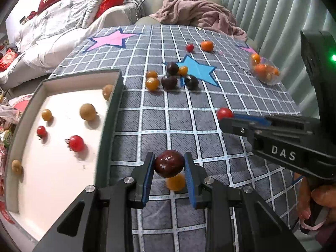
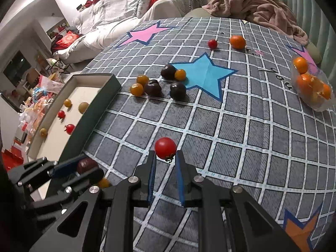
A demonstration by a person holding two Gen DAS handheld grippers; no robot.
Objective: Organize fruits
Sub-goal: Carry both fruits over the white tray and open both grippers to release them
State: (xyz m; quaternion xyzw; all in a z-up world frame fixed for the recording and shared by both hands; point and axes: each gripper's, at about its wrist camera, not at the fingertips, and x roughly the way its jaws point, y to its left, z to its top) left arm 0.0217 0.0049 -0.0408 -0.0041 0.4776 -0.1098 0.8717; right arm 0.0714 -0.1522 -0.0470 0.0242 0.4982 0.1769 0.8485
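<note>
My left gripper point(image 1: 169, 163) is shut on a dark plum point(image 1: 169, 163), held just right of the dark-walled white tray point(image 1: 111, 113); it also shows in the right wrist view point(image 2: 84, 167). A yellow tomato point(image 1: 176, 181) lies on the cloth below the plum. My right gripper point(image 2: 165, 154) is shut on a red cherry tomato point(image 2: 165, 148) above the checked cloth; the right gripper also shows in the left wrist view point(image 1: 225, 116). The tray holds several red and yellow fruits point(image 1: 76, 143). More plums and yellow tomatoes point(image 2: 156, 88) lie clustered by the blue star.
A clear bag of oranges point(image 2: 313, 86) sits at the cloth's right edge. An orange point(image 2: 237, 41) and a red tomato point(image 2: 212, 43) lie at the far side. A pink blanket point(image 2: 258, 6) is behind; clutter lies left of the tray.
</note>
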